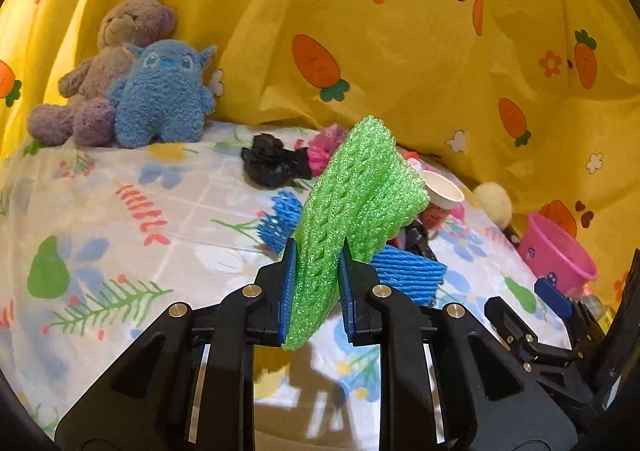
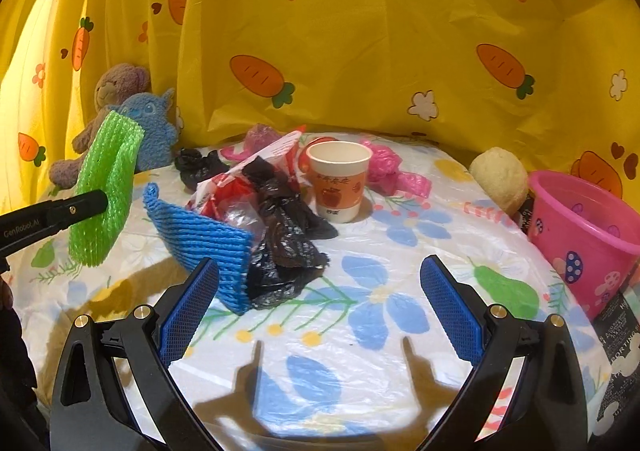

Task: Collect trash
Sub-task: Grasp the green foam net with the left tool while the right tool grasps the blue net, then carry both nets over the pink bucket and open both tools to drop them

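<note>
A yellow curtain [image 2: 360,51] printed with carrots and flowers hangs behind a round table [image 2: 360,331] covered in a floral plastic sheet; all items rest on this sheet.

The left claw [image 1: 318,263] is clenched on a green foam net [image 1: 352,211]; both blue pads press its flanks, and the net rises upright beyond the fingertips, clear of the table; in the right wrist view the same net [image 2: 106,187] hangs at far left of the right claw, pinched by a black finger.

The right claw [image 2: 320,283] is released, its jaws standing wide apart with nothing between them; it hovers above bare sheet.

Just ahead of the right claw's left pad lies a blue foam net [image 2: 208,247], touching a crumpled black plastic bag [image 2: 284,247]; a red and white wrapper [image 2: 256,171] lies beyond these; a paper cup [image 2: 338,179] stands upright further ahead, with pink plastic [image 2: 386,167] just behind it; a second black bag [image 2: 196,167] lies ahead and to the left.

A pink bucket [image 2: 580,235] stands to the right of the right claw at the table edge; a pale round ball [image 2: 500,179] sits just beside it.

Two plush toys, one purple [image 1: 108,71] and one blue [image 1: 164,95], sit touching each other far ahead and left of the left claw, against the curtain.
</note>
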The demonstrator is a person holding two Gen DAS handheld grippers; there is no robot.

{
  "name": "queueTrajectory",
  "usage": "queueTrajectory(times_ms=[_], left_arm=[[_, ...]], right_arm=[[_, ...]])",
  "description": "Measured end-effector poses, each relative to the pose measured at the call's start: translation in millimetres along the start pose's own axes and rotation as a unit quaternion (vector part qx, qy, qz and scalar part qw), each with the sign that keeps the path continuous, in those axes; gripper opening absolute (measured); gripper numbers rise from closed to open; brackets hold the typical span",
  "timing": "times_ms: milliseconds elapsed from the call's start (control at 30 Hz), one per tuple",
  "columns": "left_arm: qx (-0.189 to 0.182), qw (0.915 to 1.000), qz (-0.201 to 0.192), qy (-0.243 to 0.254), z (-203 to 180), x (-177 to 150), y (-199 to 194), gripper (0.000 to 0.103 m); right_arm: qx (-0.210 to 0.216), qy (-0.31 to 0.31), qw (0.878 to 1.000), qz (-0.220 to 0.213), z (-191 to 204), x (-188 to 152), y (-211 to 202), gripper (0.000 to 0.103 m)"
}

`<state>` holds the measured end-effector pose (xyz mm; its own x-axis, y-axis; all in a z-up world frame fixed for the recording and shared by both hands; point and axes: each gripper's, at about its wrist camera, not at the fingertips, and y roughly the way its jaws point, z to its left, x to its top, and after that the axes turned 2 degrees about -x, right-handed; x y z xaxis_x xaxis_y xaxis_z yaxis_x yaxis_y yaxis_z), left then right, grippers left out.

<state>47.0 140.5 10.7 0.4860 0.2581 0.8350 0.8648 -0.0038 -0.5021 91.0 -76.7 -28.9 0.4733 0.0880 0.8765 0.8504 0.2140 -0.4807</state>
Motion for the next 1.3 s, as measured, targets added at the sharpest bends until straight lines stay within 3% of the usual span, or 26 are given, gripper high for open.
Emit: queueTrajectory(times_ms=[167, 400, 500, 733, 1067, 1300], left_arm=[[0.015, 0.9996, -0.005, -0.021, 16, 3, -2, 0.019], [0.018, 0.9993, 0.002, -0.034, 27, 1, 5, 0.019], [0.016, 0.9992, 0.002, -0.038, 29, 2, 5, 0.019], [0.014, 0.9991, 0.002, -0.04, 31, 1, 3, 0.019], [0.014, 0.9989, -0.005, -0.044, 30, 0, -2, 0.019], [-0.008, 0.9992, -0.003, -0.039, 18, -2, -3, 0.019]], right_arm=[[0.025, -0.025, 0.999, 0.02, 23, 6, 22, 0.095], [0.079, -0.056, 0.991, 0.093, 49, 6, 54, 0.062], [0.088, -0.082, 0.987, 0.104, 60, 2, 59, 0.032], [0.123, -0.103, 0.982, 0.099, 68, 0, 56, 0.006], [0.134, -0.092, 0.986, 0.046, 55, 3, 16, 0.005], [0.112, -0.061, 0.992, 0.005, 26, 9, -17, 0.005]])
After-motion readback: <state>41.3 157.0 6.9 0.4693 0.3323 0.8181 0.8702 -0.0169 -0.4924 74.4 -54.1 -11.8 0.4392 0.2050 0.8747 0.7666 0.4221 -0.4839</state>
